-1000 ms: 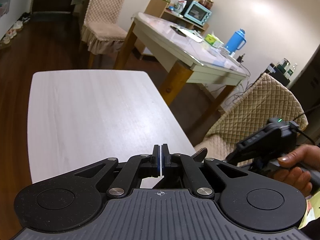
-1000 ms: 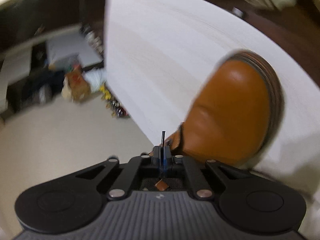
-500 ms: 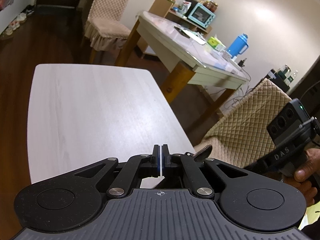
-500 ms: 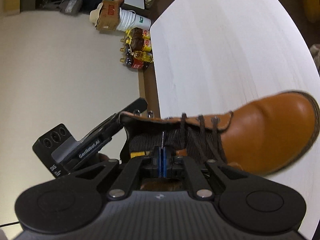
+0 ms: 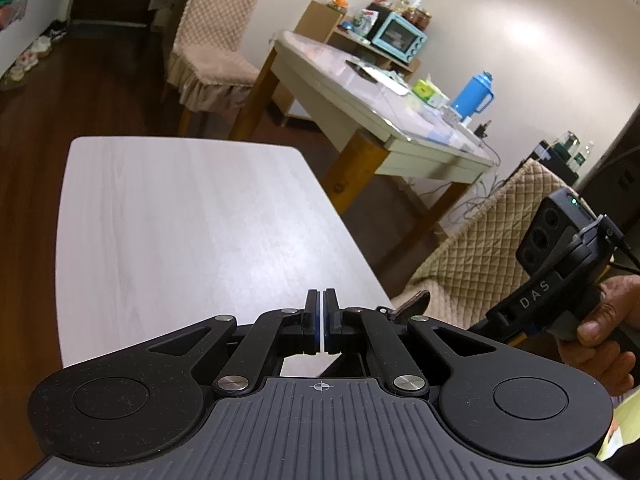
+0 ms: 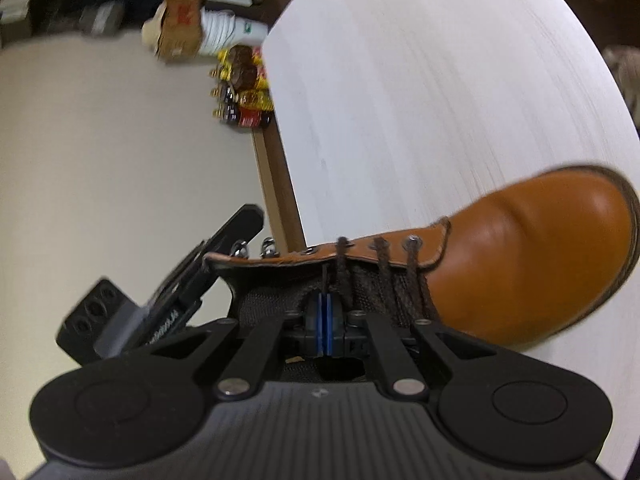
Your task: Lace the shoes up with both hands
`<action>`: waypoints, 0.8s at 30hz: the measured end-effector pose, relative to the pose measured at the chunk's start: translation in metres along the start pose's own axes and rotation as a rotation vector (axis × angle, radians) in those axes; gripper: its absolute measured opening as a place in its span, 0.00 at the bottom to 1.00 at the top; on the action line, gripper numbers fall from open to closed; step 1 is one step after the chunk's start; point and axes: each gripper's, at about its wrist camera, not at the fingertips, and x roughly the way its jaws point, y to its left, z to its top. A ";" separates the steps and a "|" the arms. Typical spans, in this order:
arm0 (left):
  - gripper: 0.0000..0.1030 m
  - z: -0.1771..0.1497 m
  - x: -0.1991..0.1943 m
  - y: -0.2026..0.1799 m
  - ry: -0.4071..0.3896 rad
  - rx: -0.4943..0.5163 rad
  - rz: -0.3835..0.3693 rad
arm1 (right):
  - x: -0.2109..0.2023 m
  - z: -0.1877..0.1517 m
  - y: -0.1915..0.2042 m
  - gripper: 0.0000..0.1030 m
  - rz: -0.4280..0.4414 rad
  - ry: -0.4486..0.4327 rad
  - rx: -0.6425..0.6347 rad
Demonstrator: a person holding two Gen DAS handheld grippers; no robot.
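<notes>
Right fingers: my right gripper point(image 6: 323, 312) is closing its blue pads down on the thin dark tip of the lace point(image 6: 325, 278); only that tip is poking out ahead of the pads; the jaws are all but together.
Left fingers: my left gripper point(image 5: 321, 318) is fully closed; nothing is showing between its pads; from the right wrist view its black body is lying at the boot's collar, touching or just beside it, I cannot tell which.
Boot: the tan boot point(image 6: 532, 256) is lying just ahead of my right fingertips on the white table point(image 6: 420, 92), toe pointing away to the right; the dark tongue is directly under the pads.
Step in hand: I am judging that I am mid-lacing; three crossings of brown lace are already sitting in the lower eyelets; the empty eyelet point(image 6: 310, 250) just beyond my right fingertips is looking like the next one.
Next move: I am expecting to steer the lace tip into that small eyelet while my left fingers are steadying the flap; the tip is stiff but short, so aim is mattering more than force.
Hooks: two metal hooks point(image 6: 267, 245) are standing further along the flap toward the collar, still bare.
Containers: far beyond my left fingers a blue flask point(image 5: 472, 92) is standing shut on the other table point(image 5: 400, 136); its contents are hidden; bottles point(image 6: 244, 96) are clustering on the floor past my right fingers, dark liquid in some.
</notes>
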 end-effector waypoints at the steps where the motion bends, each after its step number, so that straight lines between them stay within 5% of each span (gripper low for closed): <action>1: 0.00 -0.001 0.000 0.001 -0.003 -0.003 -0.001 | 0.001 0.002 0.004 0.03 -0.015 0.013 -0.026; 10: 0.00 -0.006 -0.005 0.002 -0.022 -0.004 -0.020 | 0.013 0.025 0.051 0.03 -0.169 0.198 -0.300; 24: 0.00 -0.011 -0.006 0.006 -0.049 -0.019 -0.037 | 0.025 0.047 0.076 0.03 -0.268 0.368 -0.414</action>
